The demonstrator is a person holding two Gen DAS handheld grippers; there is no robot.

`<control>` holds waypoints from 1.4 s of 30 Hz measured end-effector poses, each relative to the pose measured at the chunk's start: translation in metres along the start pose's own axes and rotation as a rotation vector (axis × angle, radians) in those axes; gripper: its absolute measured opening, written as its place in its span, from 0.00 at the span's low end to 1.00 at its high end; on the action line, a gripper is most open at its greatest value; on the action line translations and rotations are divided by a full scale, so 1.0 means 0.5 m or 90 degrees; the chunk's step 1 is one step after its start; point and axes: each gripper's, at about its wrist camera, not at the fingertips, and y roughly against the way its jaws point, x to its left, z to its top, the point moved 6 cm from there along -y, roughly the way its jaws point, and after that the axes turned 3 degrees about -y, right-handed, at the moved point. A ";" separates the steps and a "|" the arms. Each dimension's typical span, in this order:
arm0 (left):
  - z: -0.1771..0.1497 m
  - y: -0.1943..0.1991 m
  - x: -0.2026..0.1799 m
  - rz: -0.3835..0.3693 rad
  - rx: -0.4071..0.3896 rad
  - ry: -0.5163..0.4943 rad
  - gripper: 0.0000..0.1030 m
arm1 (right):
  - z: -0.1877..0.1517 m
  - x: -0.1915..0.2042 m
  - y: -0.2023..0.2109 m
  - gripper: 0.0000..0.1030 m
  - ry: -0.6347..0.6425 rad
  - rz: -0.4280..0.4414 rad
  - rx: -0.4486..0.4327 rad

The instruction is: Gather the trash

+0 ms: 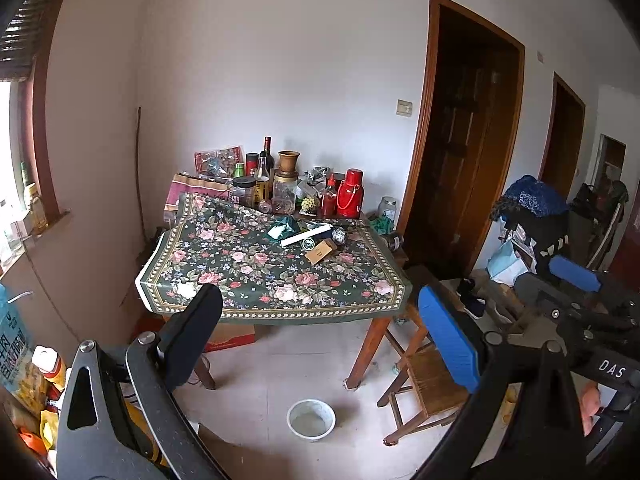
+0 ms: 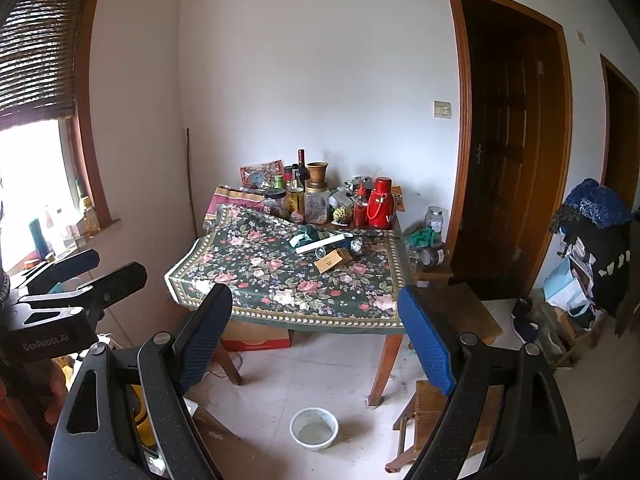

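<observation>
Right now I have both tools held out in the air, well short of the tabletop [image 1: 240, 264], which wears a dark flowered cloth. My left tool [image 1: 320, 336] has its two fingers spread wide with nothing between them; my right tool [image 2: 316, 328] is spread just as wide and likewise carries nothing. In the left wrist view the right tool [image 1: 576, 280] shows at the right side, and in the right wrist view the left tool [image 2: 80, 272] shows at the left side.

I see the trash gathered toward the far right part of the tabletop: a crumpled green wrapper [image 2: 308, 234], a long white strip [image 2: 324, 243] just beside it, a small brown carton [image 2: 332, 260] lying nearer to me, a round tin [image 1: 308, 243] touching or nearly touching the strip, and a small patterned ball [image 2: 357, 245] near the right edge. Whether the carton touches the tin I cannot tell.

Along the far edge stand bottles and jars, with a red flask [image 2: 380, 203] at the far right corner and a brown vase [image 1: 289, 162] raised above the rest.

On the floor, a white bowl [image 1: 311, 419] sits in front of the tabletop, a wooden stool [image 1: 424, 388] stands by the near right leg, and a red-and-white box [image 2: 256, 338] lies underneath.
</observation>
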 end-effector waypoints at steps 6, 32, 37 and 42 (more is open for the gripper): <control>0.003 -0.005 -0.001 0.004 -0.002 -0.004 0.96 | 0.000 0.002 -0.003 0.80 0.002 0.002 0.002; 0.004 -0.013 0.005 0.005 0.001 0.000 0.96 | 0.002 -0.003 -0.013 0.80 0.003 0.011 0.006; 0.001 -0.012 0.006 0.001 0.001 -0.001 0.96 | 0.003 0.005 -0.023 0.80 -0.001 0.001 0.007; 0.003 -0.019 0.021 -0.017 0.001 -0.006 0.96 | 0.003 0.016 -0.037 0.80 -0.014 -0.014 0.013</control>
